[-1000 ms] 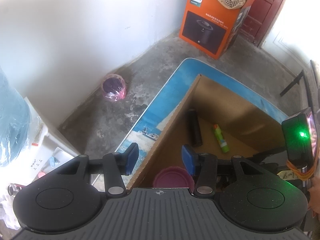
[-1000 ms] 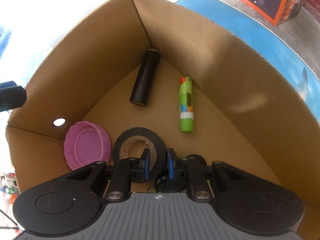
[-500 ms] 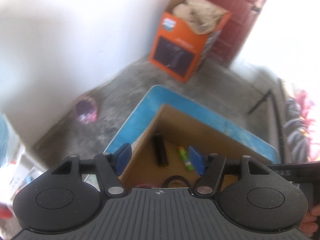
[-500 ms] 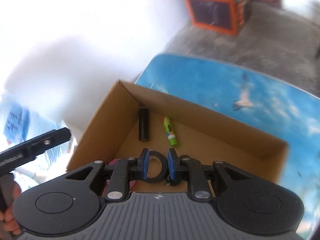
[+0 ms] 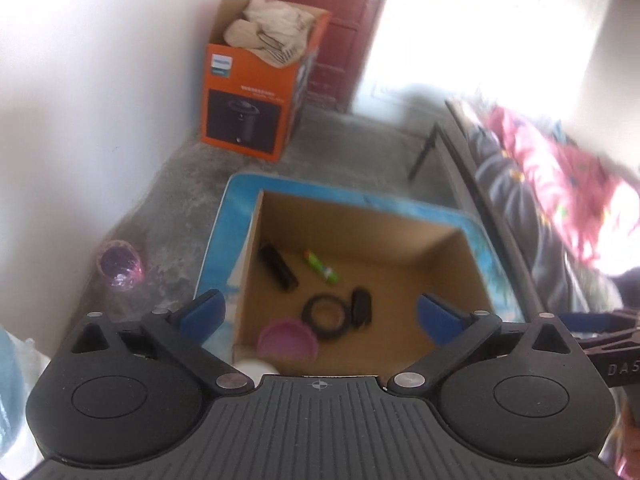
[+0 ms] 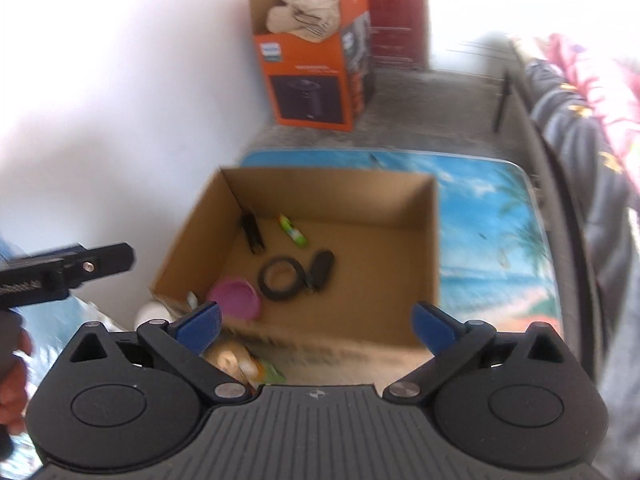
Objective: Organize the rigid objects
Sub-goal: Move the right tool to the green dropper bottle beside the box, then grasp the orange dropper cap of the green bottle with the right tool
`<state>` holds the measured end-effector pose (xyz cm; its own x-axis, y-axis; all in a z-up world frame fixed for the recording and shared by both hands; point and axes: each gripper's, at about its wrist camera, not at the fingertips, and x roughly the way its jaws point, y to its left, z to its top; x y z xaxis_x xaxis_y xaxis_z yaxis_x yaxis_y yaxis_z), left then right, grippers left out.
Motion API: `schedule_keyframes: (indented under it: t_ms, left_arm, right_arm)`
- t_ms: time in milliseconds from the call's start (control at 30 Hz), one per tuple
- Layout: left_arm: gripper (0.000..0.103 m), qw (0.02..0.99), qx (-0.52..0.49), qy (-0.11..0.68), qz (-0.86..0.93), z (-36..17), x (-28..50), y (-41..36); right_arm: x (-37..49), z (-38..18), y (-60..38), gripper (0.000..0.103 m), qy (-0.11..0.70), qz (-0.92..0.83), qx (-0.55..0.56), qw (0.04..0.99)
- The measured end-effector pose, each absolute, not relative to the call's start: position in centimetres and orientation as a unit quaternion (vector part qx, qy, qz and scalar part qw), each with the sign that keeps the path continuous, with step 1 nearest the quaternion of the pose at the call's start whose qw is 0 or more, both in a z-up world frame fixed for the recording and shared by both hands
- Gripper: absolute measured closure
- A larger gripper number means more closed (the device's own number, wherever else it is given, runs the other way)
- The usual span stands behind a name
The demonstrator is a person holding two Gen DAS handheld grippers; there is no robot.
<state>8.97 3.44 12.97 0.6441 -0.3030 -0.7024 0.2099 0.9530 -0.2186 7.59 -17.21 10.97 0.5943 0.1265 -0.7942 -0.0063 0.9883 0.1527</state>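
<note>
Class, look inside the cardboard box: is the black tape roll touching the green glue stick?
Apart. The left wrist view shows bare cardboard floor between the tape roll and the green glue stick inside the cardboard box.

Left gripper (image 5: 320, 312): jaws spread wide after just opening, nothing between them, above an open cardboard box (image 5: 440, 240). Box floor: black cylinder (image 5: 279, 267) near the left wall, green tube (image 5: 321, 272) beside it, tape roll (image 5: 325, 315) touching a small black object (image 5: 361, 306), pink lid (image 5: 288, 339) against the near wall.
</note>
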Motion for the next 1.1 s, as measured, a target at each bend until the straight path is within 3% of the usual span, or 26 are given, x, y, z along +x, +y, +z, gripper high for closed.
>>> schedule_keyframes:
  t_ms: [367, 467, 733, 833, 1000, 1100]
  left_arm:
    - [0.0, 0.85, -0.133, 0.474, -0.184, 8.5, 5.7, 3.1]
    - [0.0, 0.863, -0.086, 0.463, -0.185, 8.4, 5.0, 2.2]
    - [0.002, 0.866, 0.158, 0.442, -0.172, 3.7, 3.6, -3.4]
    - [0.011, 0.864, 0.155, 0.445, -0.176, 2.5, 3.8, -4.0]
    - [0.026, 0.871, 0.147, 0.437, -0.173, 1.5, 4.2, -4.9]
    - [0.037, 0.871, 0.143, 0.436, -0.173, 1.1, 4.4, -5.1]
  right_arm:
    - [2.4, 9.6, -18.0, 0.0, 0.419, -0.032, 0.034, 0.907]
    - [2.0, 9.1, -19.1, 0.0, 0.412, -0.024, 0.069, 0.908]
    - [4.5, 5.6, -20.4, 0.001, 0.446, 0.046, 0.179, 0.876]
    - [5.4, 4.1, -19.0, 0.007, 0.466, 0.092, 0.174, 0.862]
    - [6.9, 1.8, -16.9, 0.03, 0.494, 0.15, 0.157, 0.842]
    - [7.8, 0.6, -15.9, 0.037, 0.503, 0.174, 0.148, 0.834]
